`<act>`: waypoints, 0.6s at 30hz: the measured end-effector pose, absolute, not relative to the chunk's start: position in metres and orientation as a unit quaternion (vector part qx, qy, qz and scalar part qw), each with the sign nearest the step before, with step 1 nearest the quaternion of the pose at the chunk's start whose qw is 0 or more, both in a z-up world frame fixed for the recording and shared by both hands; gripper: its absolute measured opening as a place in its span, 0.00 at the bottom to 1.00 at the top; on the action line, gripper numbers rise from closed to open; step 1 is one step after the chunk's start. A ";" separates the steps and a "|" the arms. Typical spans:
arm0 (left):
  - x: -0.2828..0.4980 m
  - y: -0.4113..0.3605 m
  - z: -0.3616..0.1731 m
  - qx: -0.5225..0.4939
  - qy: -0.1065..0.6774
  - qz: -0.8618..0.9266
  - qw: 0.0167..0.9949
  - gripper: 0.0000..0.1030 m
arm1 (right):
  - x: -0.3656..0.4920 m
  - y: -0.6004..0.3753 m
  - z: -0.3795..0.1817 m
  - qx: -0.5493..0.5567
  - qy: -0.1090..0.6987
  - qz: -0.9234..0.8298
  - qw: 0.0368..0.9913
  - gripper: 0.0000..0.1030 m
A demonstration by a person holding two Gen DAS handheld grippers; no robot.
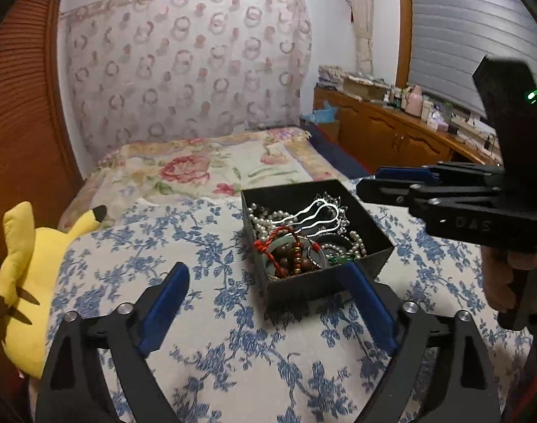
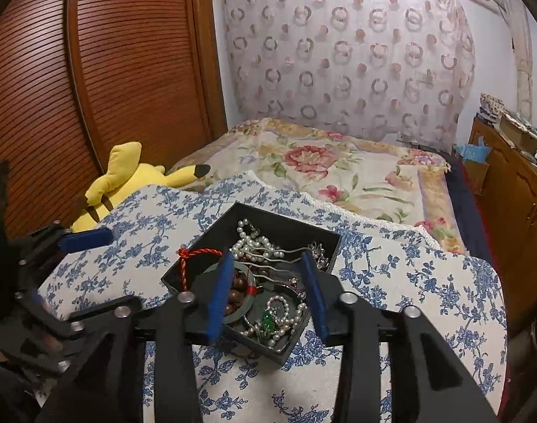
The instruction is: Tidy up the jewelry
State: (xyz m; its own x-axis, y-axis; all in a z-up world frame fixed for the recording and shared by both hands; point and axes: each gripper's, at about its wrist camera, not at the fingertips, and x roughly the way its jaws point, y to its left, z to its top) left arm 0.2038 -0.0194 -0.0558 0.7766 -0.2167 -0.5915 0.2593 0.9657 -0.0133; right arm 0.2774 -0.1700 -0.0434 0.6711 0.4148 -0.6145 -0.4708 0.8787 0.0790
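Observation:
A black open box (image 1: 374,257) (image 2: 212,232) sits on a blue-flowered cushion (image 1: 183,246) (image 2: 409,282). It holds pearl strands (image 1: 264,220) (image 2: 247,243), silver wavy hairpins (image 1: 321,211) (image 2: 279,252), a red cord (image 1: 272,243) (image 2: 197,253), brown beads (image 1: 289,264) (image 2: 236,296), a grey-green bangle (image 2: 249,305) and a green bead (image 2: 267,322). My left gripper (image 1: 268,282) is open and empty, its fingertips straddling the box's near corner. My right gripper (image 2: 268,268) is open and empty, hovering over the box; it also shows in the left wrist view (image 1: 368,181).
A yellow Pikachu plush (image 1: 25,275) (image 2: 127,179) lies left of the cushion, against a wooden louvred wardrobe (image 2: 92,70). A floral bedspread (image 1: 205,169) (image 2: 339,169) lies beyond. A wooden cabinet (image 1: 391,130) with clutter stands at the right.

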 end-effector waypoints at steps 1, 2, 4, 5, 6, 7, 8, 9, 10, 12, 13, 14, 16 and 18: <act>0.198 -0.018 -0.052 0.034 0.304 -0.121 0.944 0.92 | 0.276 -0.171 -0.042 -0.043 0.323 0.239 0.915 0.46; 0.194 -0.017 -0.048 0.035 0.299 -0.114 0.947 0.92 | 0.271 -0.173 -0.040 -0.042 0.317 0.232 0.919 0.51; 0.183 -0.015 -0.041 0.037 0.289 -0.106 0.951 0.92 | 0.260 -0.176 -0.036 -0.039 0.306 0.224 0.925 0.56; 0.176 -0.014 -0.038 0.036 0.282 -0.101 0.953 0.92 | 0.253 -0.178 -0.033 -0.037 0.299 0.219 0.928 0.61; 0.170 -0.012 -0.035 0.033 0.277 -0.095 0.955 0.92 | 0.246 -0.179 -0.030 -0.035 0.293 0.212 0.932 0.69; 0.165 -0.010 -0.033 0.031 0.275 -0.091 0.957 0.92 | 0.235 -0.182 -0.026 -0.033 0.283 0.204 0.937 0.72; 0.160 -0.008 -0.031 0.028 0.273 -0.086 0.958 0.92 | 0.225 -0.184 -0.023 -0.032 0.273 0.200 0.940 0.78; 0.155 -0.006 -0.030 0.027 0.272 -0.083 0.958 0.92 | 0.218 -0.185 -0.021 -0.031 0.267 0.198 0.943 0.83; 0.150 -0.006 -0.030 0.027 0.270 -0.080 0.959 0.93 | 0.208 -0.187 -0.019 -0.028 0.259 0.194 0.946 0.86; 0.140 -0.005 -0.030 0.029 0.269 -0.070 0.960 0.92 | 0.189 -0.192 -0.016 -0.021 0.247 0.189 0.950 0.96; 0.137 -0.005 -0.028 0.029 0.268 -0.065 0.961 0.92 | 0.184 -0.193 -0.015 -0.019 0.244 0.187 0.952 0.98; 0.132 -0.004 -0.028 0.026 0.268 -0.061 0.961 0.92 | 0.173 -0.195 -0.015 -0.016 0.238 0.186 0.953 0.98; 0.124 -0.001 -0.028 0.017 0.267 -0.061 0.962 0.92 | 0.160 -0.200 -0.017 -0.006 0.237 0.185 0.954 0.98; 0.114 0.000 -0.028 0.008 0.265 -0.060 0.962 0.92 | 0.146 -0.204 -0.020 0.000 0.236 0.177 0.955 0.98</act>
State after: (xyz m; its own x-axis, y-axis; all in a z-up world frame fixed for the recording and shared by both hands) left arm 0.1136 0.0003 -0.0278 0.8521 -0.1120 -0.5112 0.1202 0.9926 -0.0172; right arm 0.1456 -0.2036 -0.0202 0.8256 0.3387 -0.4514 -0.3384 0.9372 0.0843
